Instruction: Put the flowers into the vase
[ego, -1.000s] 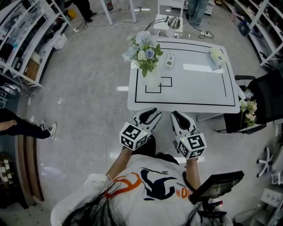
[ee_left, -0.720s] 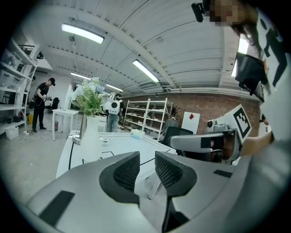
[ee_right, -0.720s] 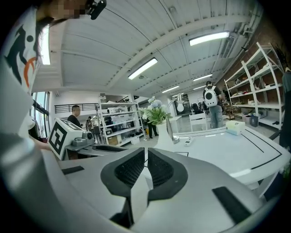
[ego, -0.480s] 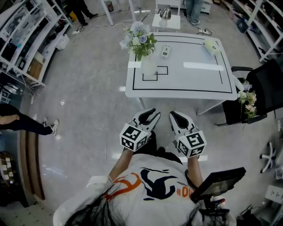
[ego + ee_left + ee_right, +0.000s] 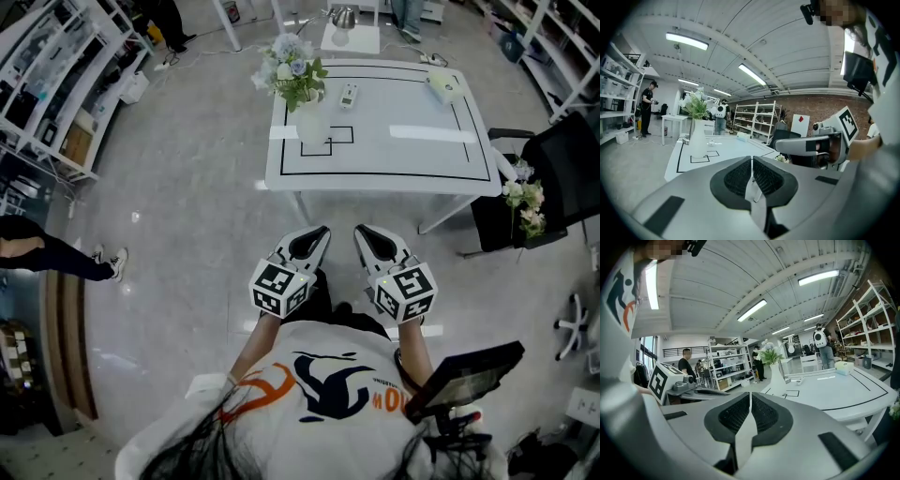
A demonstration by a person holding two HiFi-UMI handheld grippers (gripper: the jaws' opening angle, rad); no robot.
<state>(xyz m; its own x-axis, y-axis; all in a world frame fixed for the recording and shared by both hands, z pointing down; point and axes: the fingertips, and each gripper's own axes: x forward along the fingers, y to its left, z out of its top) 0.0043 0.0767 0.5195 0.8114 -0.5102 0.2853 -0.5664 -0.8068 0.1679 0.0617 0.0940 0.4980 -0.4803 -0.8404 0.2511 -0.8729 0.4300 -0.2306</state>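
Left tool [image 5: 317, 234]: clenched, jaws just closed pad to pad, nothing between them.
Right tool [image 5: 364, 234]: clenched too, jaws just closing, empty, beside the left one.
Flowers: pale blue and white bunch with green leaves [image 5: 291, 70], standing in the tall white vase [image 5: 312, 124].
Vase place: far left on the white black-lined table [image 5: 403, 159], well apart from both tools.

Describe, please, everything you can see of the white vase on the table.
The white vase is smooth and opaque, perhaps ceramic, narrow at the neck and wider toward the base. It stands upright near the left end of the white rectangular table, beside a small black outline marked on the top. A bunch of white and pale blue flowers with green leaves already sits in its mouth. Nothing else touches it.
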